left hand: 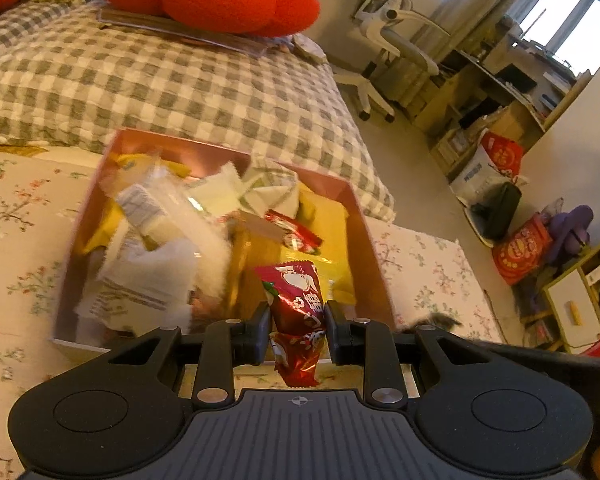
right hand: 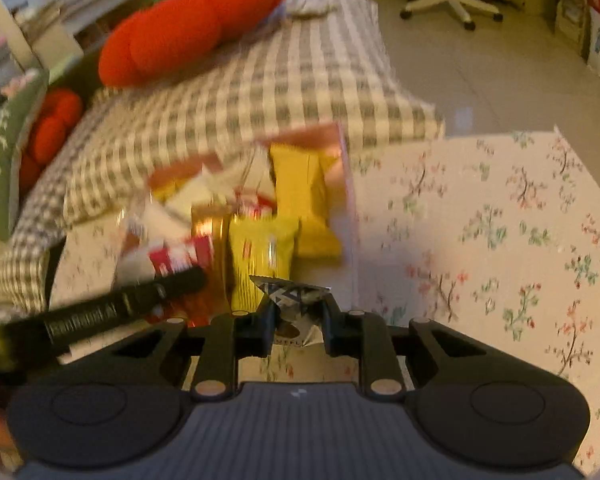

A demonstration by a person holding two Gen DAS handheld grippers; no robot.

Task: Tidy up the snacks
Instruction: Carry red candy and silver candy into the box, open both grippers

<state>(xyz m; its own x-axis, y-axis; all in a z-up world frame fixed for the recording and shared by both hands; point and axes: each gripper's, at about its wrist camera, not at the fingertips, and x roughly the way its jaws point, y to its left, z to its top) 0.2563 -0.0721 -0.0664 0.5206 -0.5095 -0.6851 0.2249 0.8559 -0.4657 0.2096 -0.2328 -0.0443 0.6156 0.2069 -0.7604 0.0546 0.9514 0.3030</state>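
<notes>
A: Right, left wrist view first. The left claw (left hand: 297, 330) is pinching a red snack packet (left hand: 298, 308), fingers pressed on both its sides, held just over the near edge of the pink box (left hand: 364, 236).

B: And that box is busy! White wrappers heaped from nine to twelve o'clock, yellow packets (left hand: 332, 240) at two o'clock, another red sweet wrapper (left hand: 294, 230) dead centre.

A: So most of the sorting looks done, I'd say. The box sits on the floral tabletop (left hand: 428, 264), checked bed cover (left hand: 204, 92) at twelve o'clock.

B: Over to the right wrist view, blurry this one. The right claw (right hand: 299, 320) is clamped on a small dark-and-silver packet (right hand: 292, 294), just short of the box (right hand: 346, 168).

A: Yellow packets (right hand: 268, 252) stacked at twelve o'clock, the other gripper's black arm (right hand: 112, 308) cutting in at nine.

B: No loose snacks showing on the flowered cloth (right hand: 500, 240) at three o'clock. My call: two packets left in hand, both still to drop in.
</notes>
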